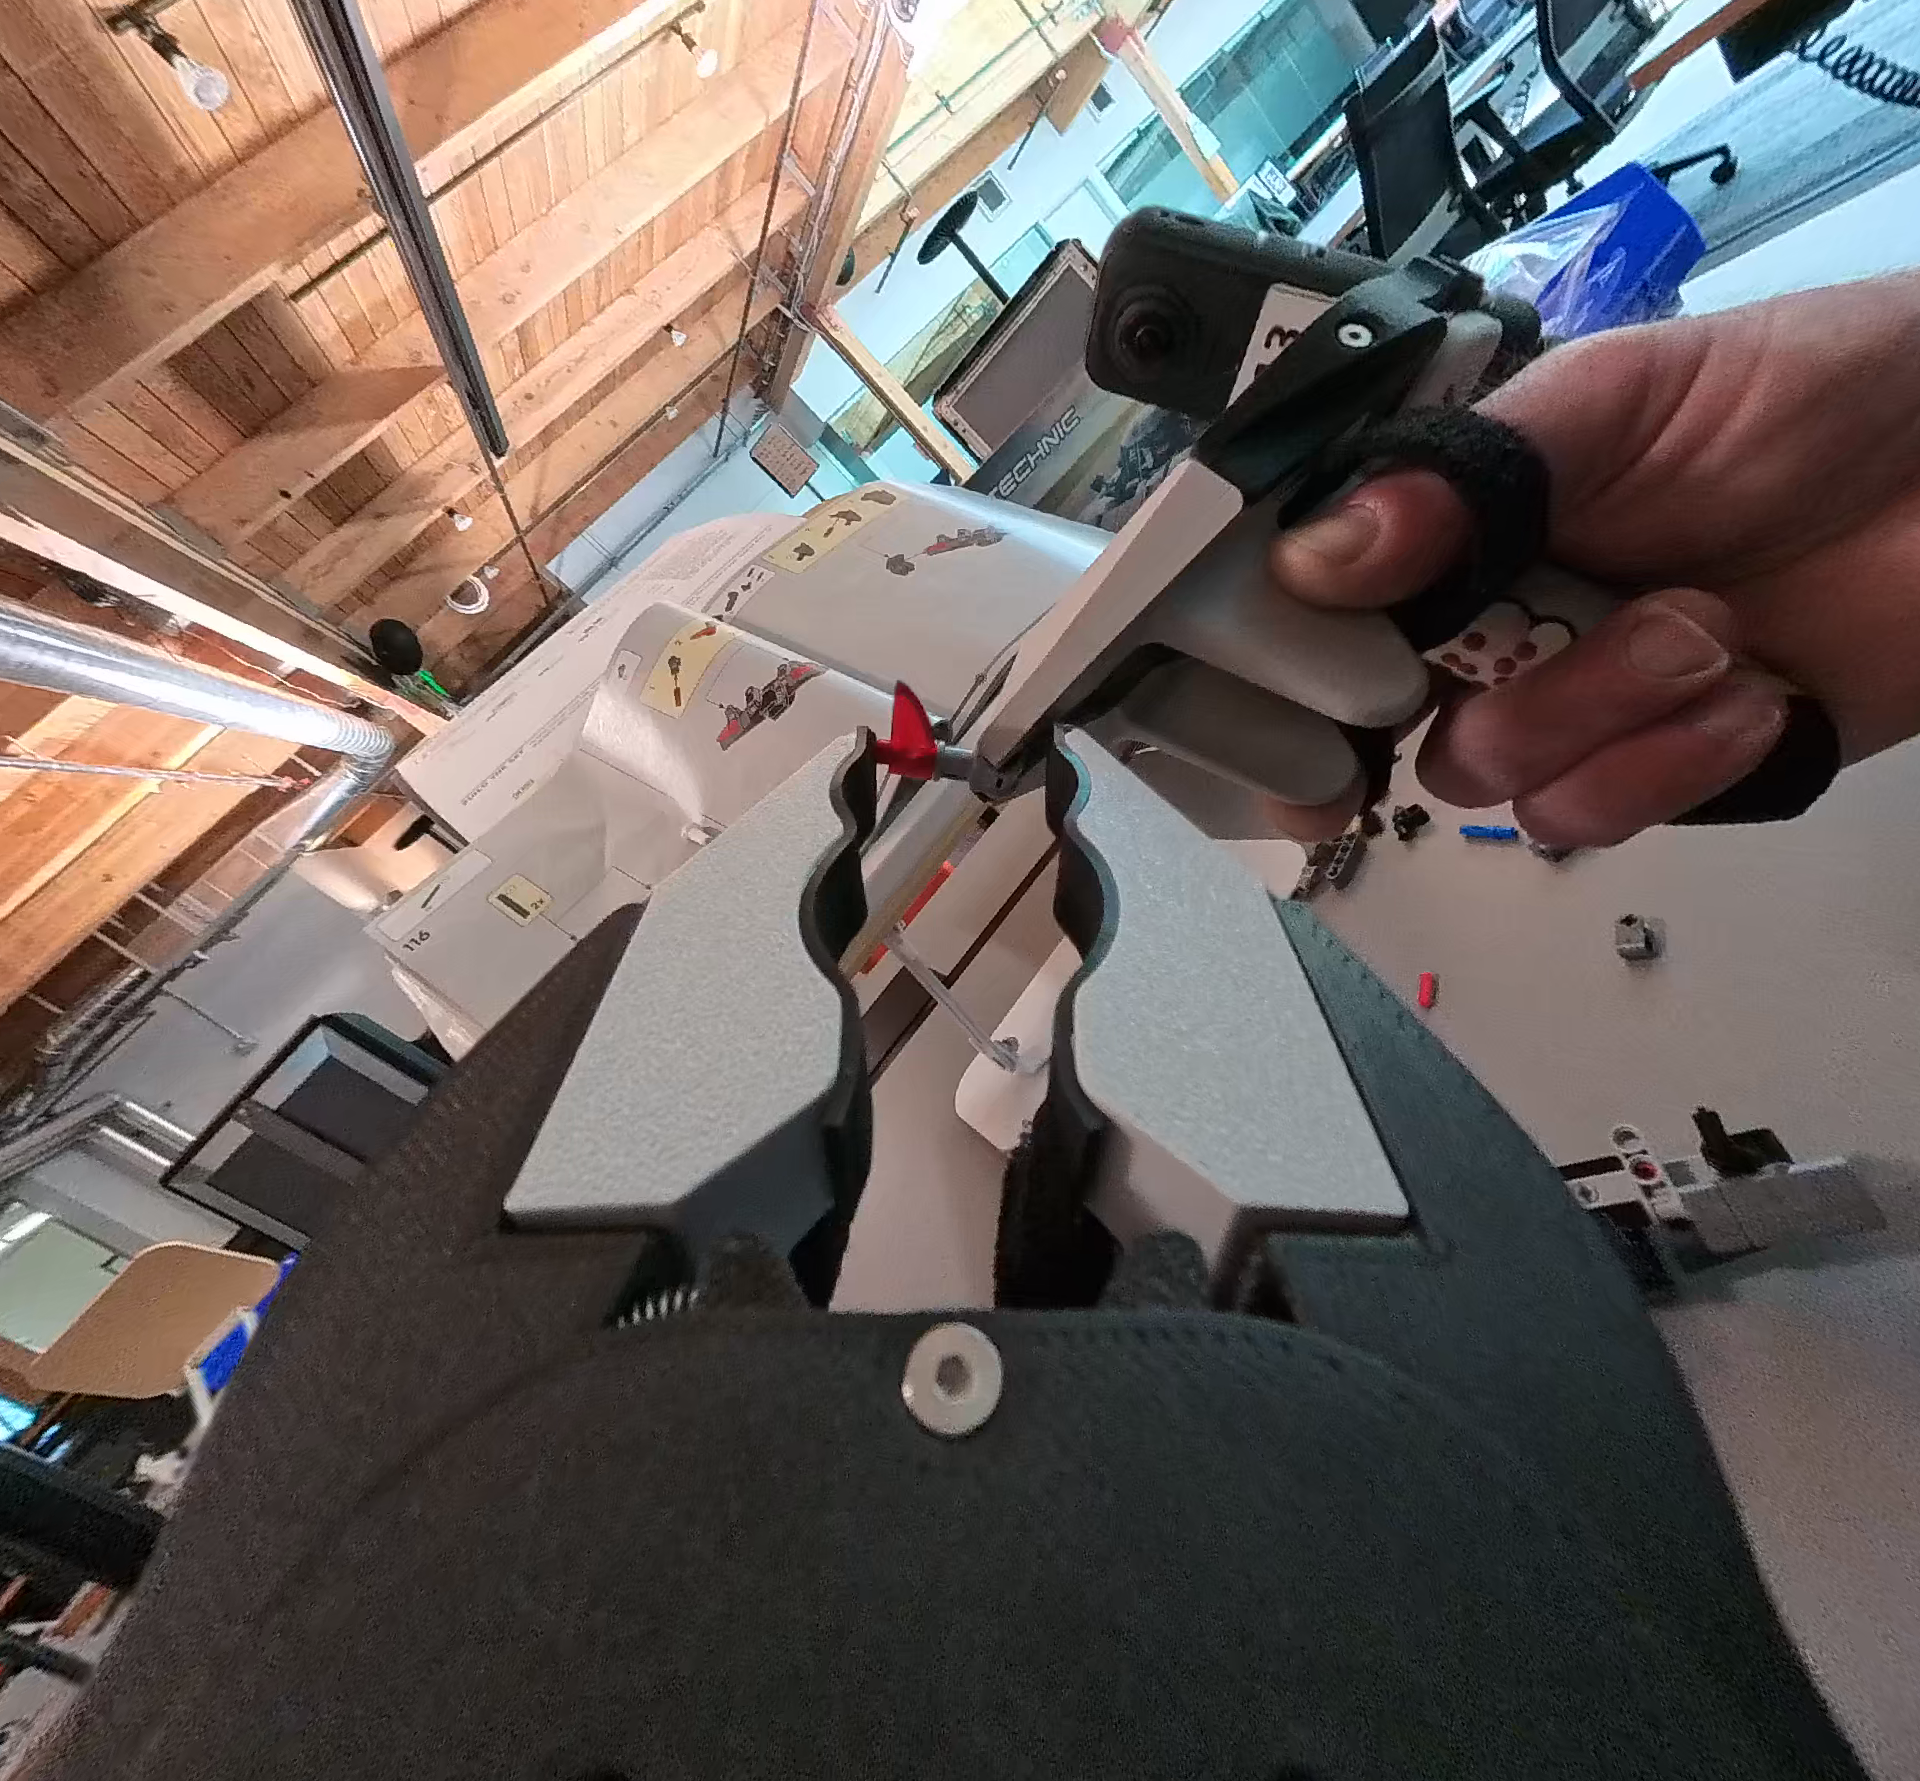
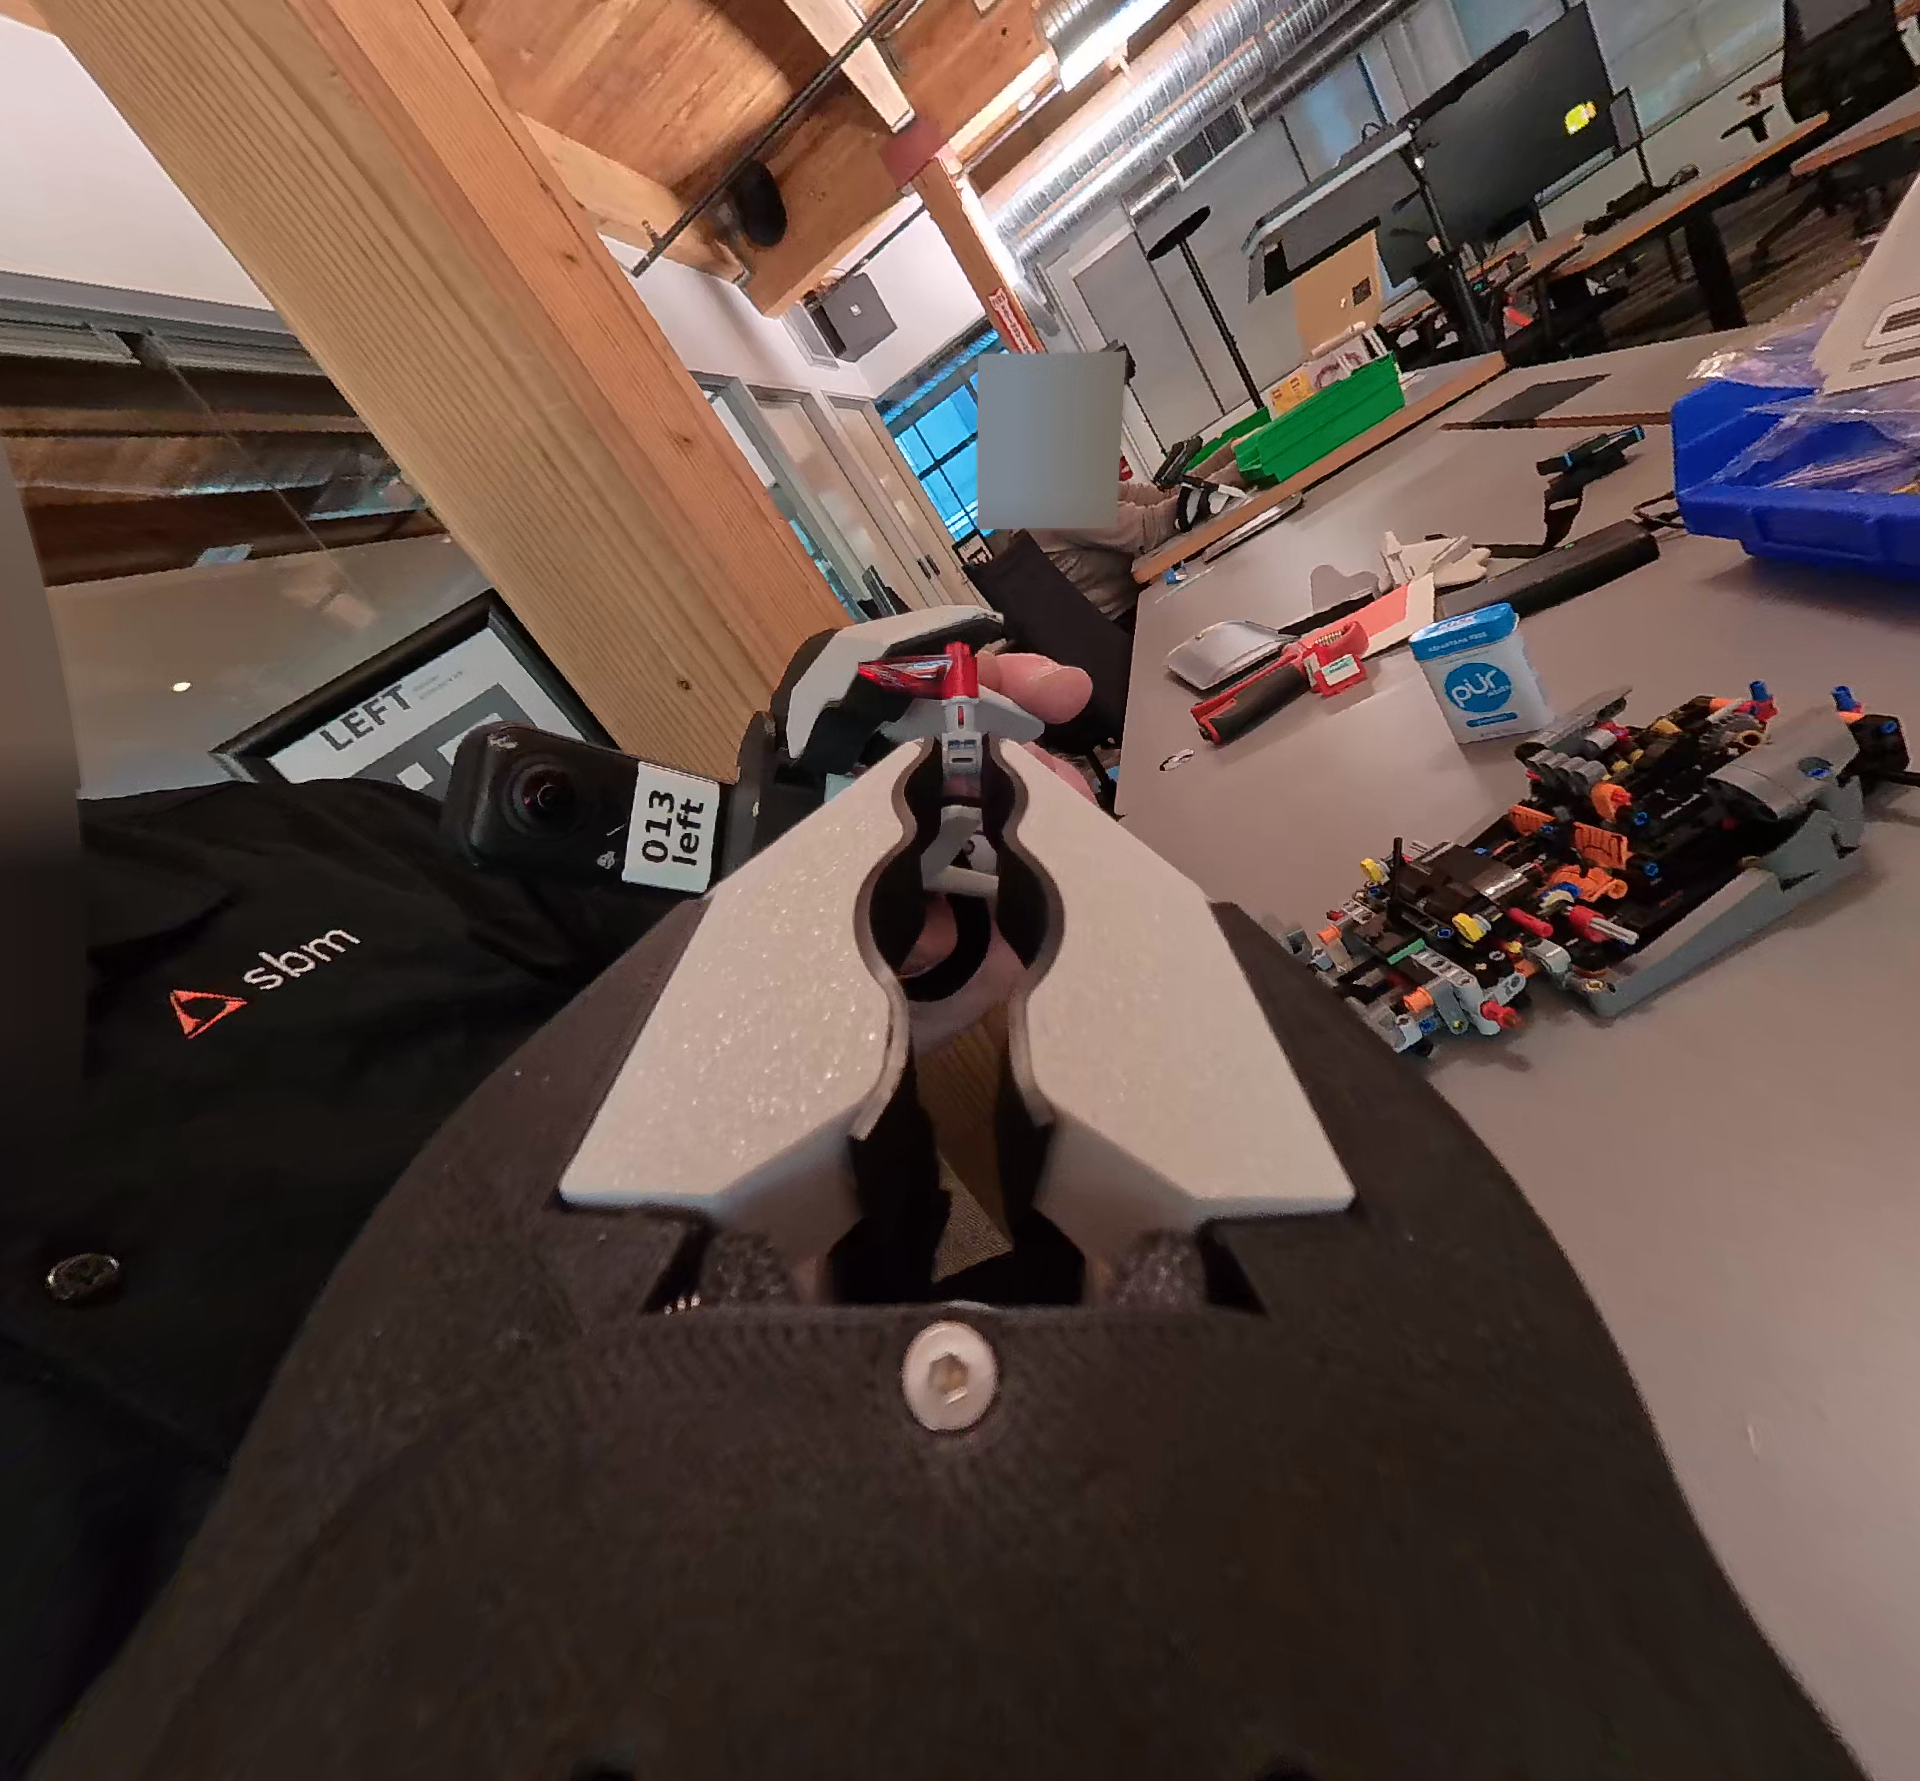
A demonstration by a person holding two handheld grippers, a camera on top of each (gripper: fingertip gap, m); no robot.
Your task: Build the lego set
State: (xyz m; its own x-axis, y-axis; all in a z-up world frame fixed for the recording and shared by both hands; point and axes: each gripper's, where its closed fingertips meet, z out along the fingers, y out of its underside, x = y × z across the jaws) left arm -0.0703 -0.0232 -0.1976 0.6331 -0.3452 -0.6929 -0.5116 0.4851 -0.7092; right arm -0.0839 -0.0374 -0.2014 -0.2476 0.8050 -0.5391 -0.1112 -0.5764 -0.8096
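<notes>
Grey, rough-surfaced fingers of the left claw [image 1: 961,775] stand a little apart, and a small red propeller piece [image 1: 902,732] sits at the tip of the left finger — whether that claw actually grips it I cannot tell. Behind it, open instruction booklets [image 1: 665,692] lie propped on the worktop [image 1: 1558,983]. Just right of the propeller, the right claw [image 1: 997,775] reaches in from the far side, held by a hand [image 1: 1621,578]; it pinches the small grey connector [image 1: 961,763] that carries the propeller. Loose small pieces [image 1: 1486,832] lie scattered on the worktop below the hand.

From the right wrist view, the right claw [image 2: 961,755] is nearly closed, clamped on the grey connector [image 2: 961,749] with the red propeller [image 2: 920,673] on top, raised in the air off the worktop's near edge. The left claw's body shows behind it. Farther right — well apart — the big half-built lego model [image 2: 1590,858] rests on the worktop [image 2: 1558,1212], beside a white tub [image 2: 1481,677] with a blue lid; a blue bin [image 2: 1787,464] stands at the far right.
</notes>
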